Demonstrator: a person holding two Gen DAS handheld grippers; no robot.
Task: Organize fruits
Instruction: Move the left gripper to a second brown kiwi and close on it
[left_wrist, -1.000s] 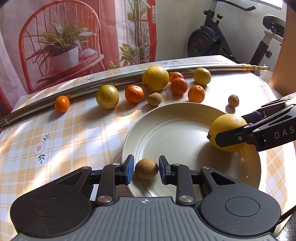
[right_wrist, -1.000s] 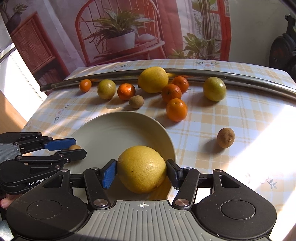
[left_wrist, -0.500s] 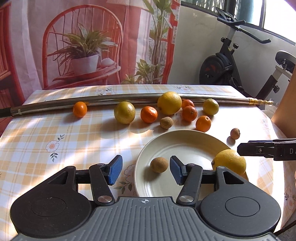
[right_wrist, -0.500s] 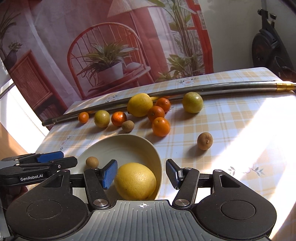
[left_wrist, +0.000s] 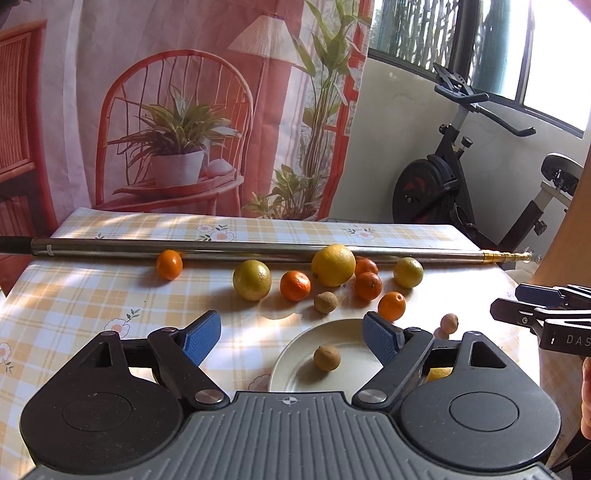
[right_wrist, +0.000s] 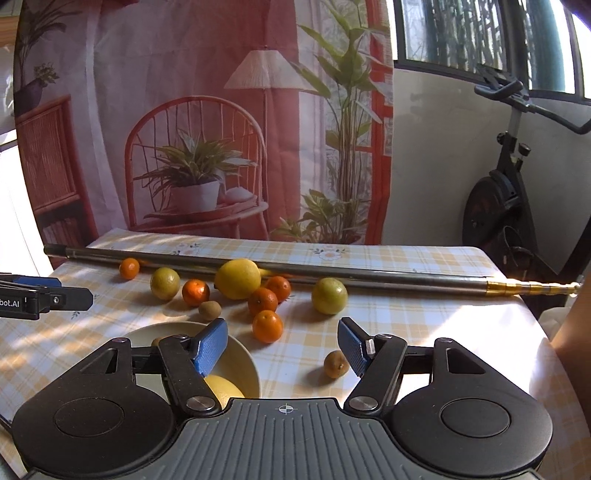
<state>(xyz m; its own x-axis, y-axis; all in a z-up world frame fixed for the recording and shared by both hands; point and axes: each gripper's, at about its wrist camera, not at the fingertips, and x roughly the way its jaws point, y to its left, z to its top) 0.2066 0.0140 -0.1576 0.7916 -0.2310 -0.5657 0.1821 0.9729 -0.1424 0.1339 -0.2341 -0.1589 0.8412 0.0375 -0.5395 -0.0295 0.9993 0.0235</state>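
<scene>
Left wrist view: plate (left_wrist: 295, 363) with small brown fruit (left_wrist: 326, 357) inside.

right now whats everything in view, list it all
plate: 1, cream, near table edge
small brown fruit: 3, one on plate, two on cloth
large yellow citrus: 2, one on plate, one by pole
yellow-green citrus: 2, on cloth
oranges: 5, on cloth near pole
metal pole: 1, silver, across table
tablecloth: 1, yellow check
exercise bike: 1, black, right rear
left gripper: open, empty
right gripper: open, empty
</scene>
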